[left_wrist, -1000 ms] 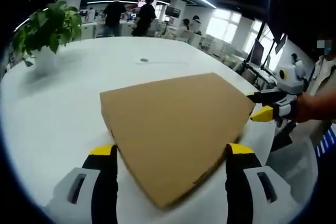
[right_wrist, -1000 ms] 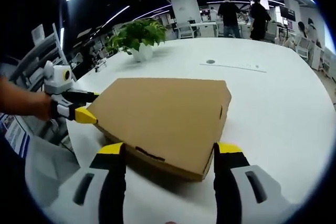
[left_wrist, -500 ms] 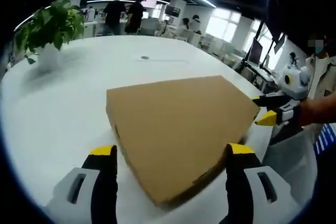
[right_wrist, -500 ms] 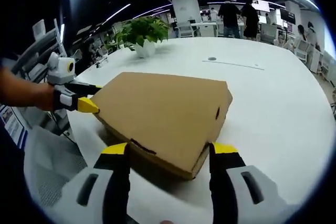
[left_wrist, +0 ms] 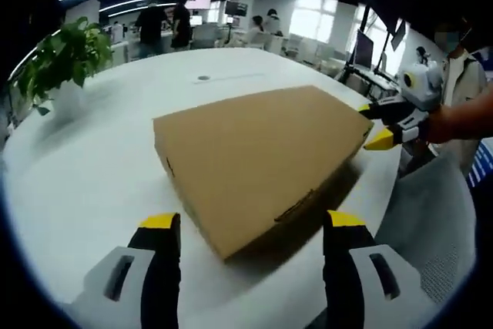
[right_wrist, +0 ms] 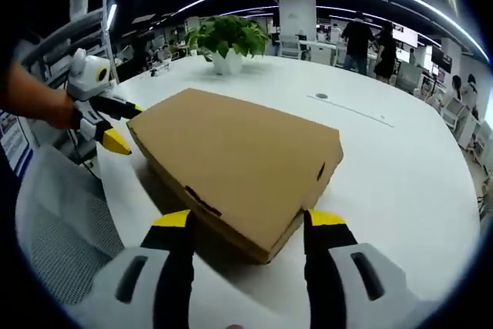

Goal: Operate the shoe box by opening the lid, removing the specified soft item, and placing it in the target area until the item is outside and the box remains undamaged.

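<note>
1. Office setting: a large white table [left_wrist: 92,190] carries the shoe box, with a potted plant [right_wrist: 229,40] at its far side and people standing in the background.
2. Shoe box [left_wrist: 258,156]: plain brown cardboard, flat and closed, lid seated, one corner facing each camera; no visible damage.
3. Left gripper [left_wrist: 250,225]: jaws spread wide, straddling the near corner, gripping nothing.
4. Right gripper [right_wrist: 248,221]: jaws likewise wide apart at the opposite corner, holding nothing.
5. Grey mesh chair [right_wrist: 54,221] sits beside the table edge.
</note>
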